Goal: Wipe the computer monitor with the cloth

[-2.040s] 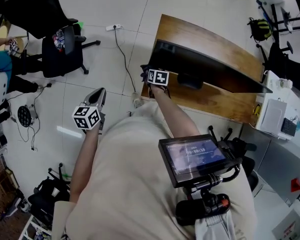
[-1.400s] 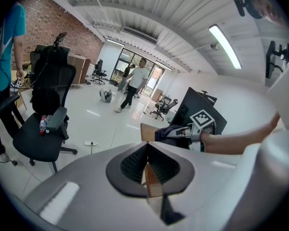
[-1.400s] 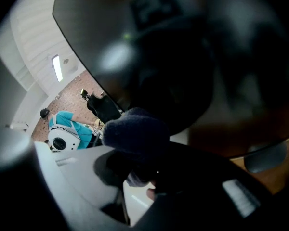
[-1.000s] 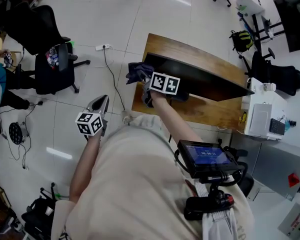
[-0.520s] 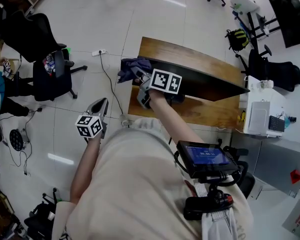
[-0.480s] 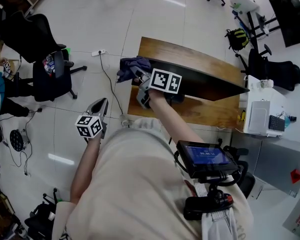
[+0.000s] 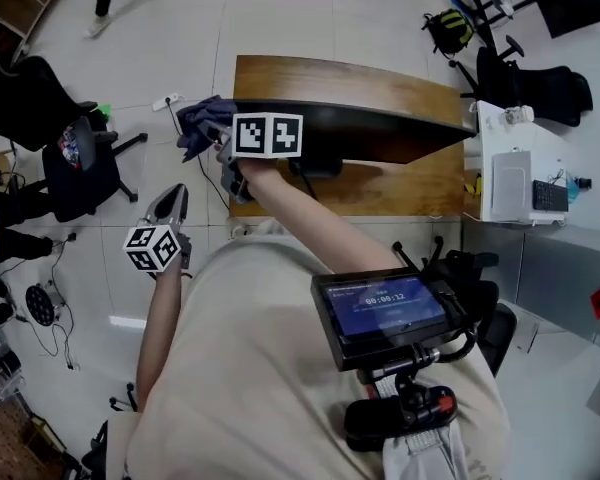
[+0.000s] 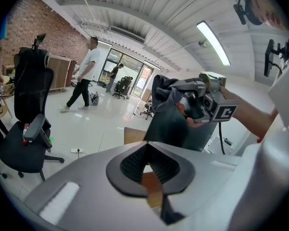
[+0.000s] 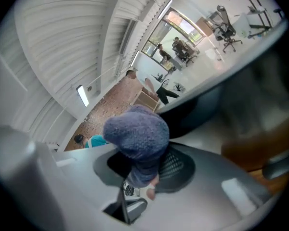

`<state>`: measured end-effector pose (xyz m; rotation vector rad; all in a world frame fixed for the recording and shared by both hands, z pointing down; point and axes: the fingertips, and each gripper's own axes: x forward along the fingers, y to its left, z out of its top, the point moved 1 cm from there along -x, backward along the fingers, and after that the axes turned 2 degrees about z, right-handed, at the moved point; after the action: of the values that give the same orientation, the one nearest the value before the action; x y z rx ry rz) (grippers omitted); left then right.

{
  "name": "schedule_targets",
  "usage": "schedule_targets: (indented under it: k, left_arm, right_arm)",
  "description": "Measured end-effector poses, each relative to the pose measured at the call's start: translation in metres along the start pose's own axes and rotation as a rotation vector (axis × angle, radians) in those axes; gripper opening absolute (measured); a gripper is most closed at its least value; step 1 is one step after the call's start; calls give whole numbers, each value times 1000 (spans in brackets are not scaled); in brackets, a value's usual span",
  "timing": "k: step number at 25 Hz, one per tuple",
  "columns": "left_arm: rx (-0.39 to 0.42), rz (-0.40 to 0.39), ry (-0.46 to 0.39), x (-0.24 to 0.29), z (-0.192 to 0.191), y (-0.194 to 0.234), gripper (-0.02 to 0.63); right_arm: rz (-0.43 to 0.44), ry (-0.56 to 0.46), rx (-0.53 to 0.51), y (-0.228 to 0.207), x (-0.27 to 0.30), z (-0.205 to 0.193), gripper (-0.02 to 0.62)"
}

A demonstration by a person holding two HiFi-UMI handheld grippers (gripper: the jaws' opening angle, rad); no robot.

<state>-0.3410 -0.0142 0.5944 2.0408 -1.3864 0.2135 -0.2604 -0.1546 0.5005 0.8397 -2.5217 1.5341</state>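
Cloth [image 7: 202,123] is clamped in the closed right gripper [image 7: 218,140] at the 9 o'clock end of the monitor [image 7: 380,128] — soft, light, fleecy, so a bunched-fold grip is judged best, with light pressure on the fragile screen — left gripper [image 7: 172,198] is held shut and empty at 7 o'clock.

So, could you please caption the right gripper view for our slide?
Right gripper clamps a fuzzy blue-grey cloth near the dark monitor.
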Motion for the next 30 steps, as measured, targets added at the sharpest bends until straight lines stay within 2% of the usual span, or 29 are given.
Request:
schedule_targets:
  k: [7, 23, 30]
  left_arm:
    - [15, -13, 18, 17, 4, -20, -9]
    - [32, -56, 65, 48, -1, -53, -9]
    - [52, -74, 89, 57, -5, -66, -9]
  right_arm:
    - [-20, 39, -18, 2, -10, -2, 105]
    - [-14, -22, 25, -30, -60, 14, 105]
    - [-41, -63, 18, -51, -96, 19, 104]
